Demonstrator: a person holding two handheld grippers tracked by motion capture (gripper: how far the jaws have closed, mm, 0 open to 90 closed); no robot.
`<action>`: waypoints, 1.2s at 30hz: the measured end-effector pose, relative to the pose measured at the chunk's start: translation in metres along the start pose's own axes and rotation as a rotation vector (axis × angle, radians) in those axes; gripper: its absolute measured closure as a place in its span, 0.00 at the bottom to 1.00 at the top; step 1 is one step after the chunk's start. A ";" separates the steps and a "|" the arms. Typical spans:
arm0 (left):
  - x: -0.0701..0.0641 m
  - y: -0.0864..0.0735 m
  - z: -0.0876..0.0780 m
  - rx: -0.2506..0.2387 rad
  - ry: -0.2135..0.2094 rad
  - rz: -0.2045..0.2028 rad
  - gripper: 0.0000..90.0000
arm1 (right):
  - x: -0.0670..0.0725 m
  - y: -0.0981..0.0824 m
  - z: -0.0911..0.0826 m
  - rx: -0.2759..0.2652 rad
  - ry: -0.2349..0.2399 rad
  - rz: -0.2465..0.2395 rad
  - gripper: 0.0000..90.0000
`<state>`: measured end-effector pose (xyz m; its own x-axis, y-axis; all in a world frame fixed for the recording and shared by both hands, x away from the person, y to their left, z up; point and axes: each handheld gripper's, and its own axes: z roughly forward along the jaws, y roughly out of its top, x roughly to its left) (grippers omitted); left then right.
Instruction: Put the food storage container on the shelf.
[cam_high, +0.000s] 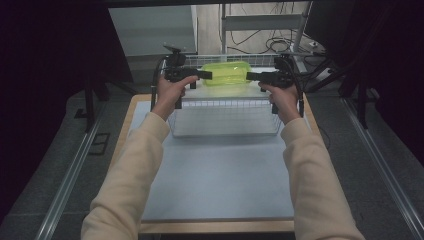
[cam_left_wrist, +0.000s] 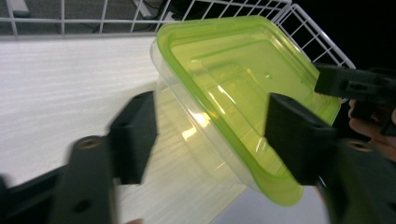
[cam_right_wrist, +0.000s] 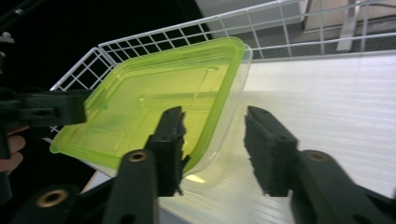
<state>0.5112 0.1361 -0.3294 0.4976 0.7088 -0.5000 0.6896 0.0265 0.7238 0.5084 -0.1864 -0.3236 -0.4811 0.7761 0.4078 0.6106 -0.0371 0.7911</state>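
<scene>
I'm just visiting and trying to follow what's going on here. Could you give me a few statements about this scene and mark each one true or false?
1. The container has a green lid. True.
2. The container sits in a white wire basket. True.
3. The left gripper is clamped shut on the lid. False: its jaws stand apart on either side of the container's edge.
4. The container is packed with food. False: it looks empty.
5. The right gripper is at the container's other end. True.

We see a wooden-edged table (cam_high: 134, 107) with a pale grey mat (cam_high: 220, 175) covering most of its top; at the mat's far end stands a white wire basket (cam_high: 225, 122); the mat's near part is bare; dark floor surrounds the table.
</scene>
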 end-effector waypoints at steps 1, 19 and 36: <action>0.000 0.001 -0.002 -0.015 0.010 0.010 0.25 | 0.001 0.000 -0.004 -0.025 -0.005 -0.009 0.52; -0.025 -0.063 -0.071 -0.088 -0.005 0.159 0.21 | 0.008 -0.058 -0.079 -0.087 0.094 -0.226 0.30; -0.039 -0.218 -0.102 -0.019 -0.065 0.281 0.22 | -0.006 -0.190 -0.111 -0.032 0.115 -0.283 0.23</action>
<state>0.2875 0.1747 -0.4191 0.7012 0.6433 -0.3075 0.5100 -0.1511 0.8468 0.3253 -0.2537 -0.4254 -0.6980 0.6825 0.2168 0.4231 0.1488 0.8938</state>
